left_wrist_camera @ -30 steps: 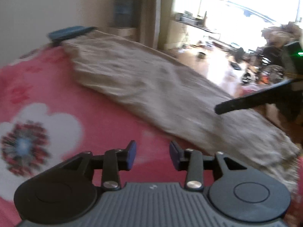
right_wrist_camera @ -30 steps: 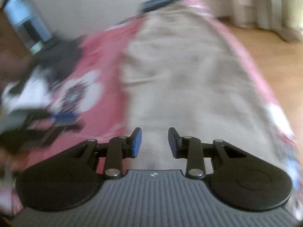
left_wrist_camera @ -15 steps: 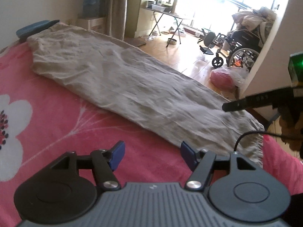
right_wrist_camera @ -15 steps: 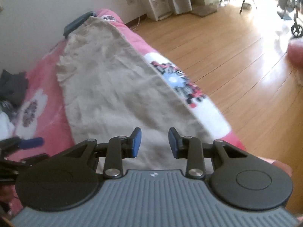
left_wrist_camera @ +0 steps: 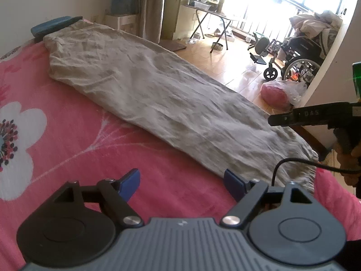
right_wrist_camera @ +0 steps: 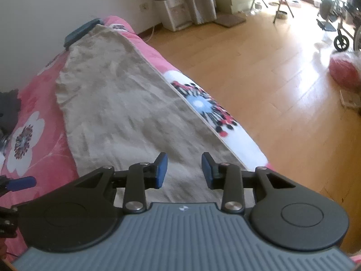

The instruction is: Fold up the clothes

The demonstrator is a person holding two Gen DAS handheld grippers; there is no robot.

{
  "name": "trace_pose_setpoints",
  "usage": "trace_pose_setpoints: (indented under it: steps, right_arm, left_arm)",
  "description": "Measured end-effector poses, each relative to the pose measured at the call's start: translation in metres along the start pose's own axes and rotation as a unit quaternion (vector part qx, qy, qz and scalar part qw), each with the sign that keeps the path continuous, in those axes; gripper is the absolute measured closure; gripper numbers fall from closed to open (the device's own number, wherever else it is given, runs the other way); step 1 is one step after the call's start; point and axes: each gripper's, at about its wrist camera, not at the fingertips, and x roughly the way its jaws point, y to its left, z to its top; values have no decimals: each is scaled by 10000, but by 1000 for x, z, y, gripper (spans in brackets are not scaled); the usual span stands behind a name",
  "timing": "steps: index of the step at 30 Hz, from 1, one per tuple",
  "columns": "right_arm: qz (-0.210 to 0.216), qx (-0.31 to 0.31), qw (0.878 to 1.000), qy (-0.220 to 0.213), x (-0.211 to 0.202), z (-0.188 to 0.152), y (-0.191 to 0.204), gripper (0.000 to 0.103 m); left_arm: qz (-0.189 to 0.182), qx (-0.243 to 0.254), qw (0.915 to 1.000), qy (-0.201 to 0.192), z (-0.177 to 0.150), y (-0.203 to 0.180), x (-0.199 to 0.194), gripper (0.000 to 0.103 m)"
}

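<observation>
Now we hover both hand-held grippers at the cloth's (left_wrist_camera: 171, 94) near end, its length running away; right (right_wrist_camera: 183, 170) over it, left (left_wrist_camera: 181, 184) beside, both opening, empty.

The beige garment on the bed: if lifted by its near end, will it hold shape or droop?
The beige garment would probably droop: it lies wrinkled and moulded to the pink blanket. It looks thin, so likely light. Pushed, it would probably bunch rather than slide on that fuzzy surface.
</observation>
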Motion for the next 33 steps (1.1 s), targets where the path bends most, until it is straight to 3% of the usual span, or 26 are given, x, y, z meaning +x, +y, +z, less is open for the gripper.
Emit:
trace_pose_setpoints:
  steps: [3, 17, 33]
  right_arm:
    - [91, -56, 9999, 11, 0, 0, 6, 63]
    - [278, -153, 9995, 74, -1, 1, 18, 63]
    - [332, -177, 9993, 86, -2, 0, 25, 62]
  left_arm:
    - [34, -9, 10000, -11, 0, -3, 1, 15]
    - [102, -350, 9993, 93, 2, 0, 6, 6]
    - [129, -365, 9992, 8, 1, -5, 1, 4]
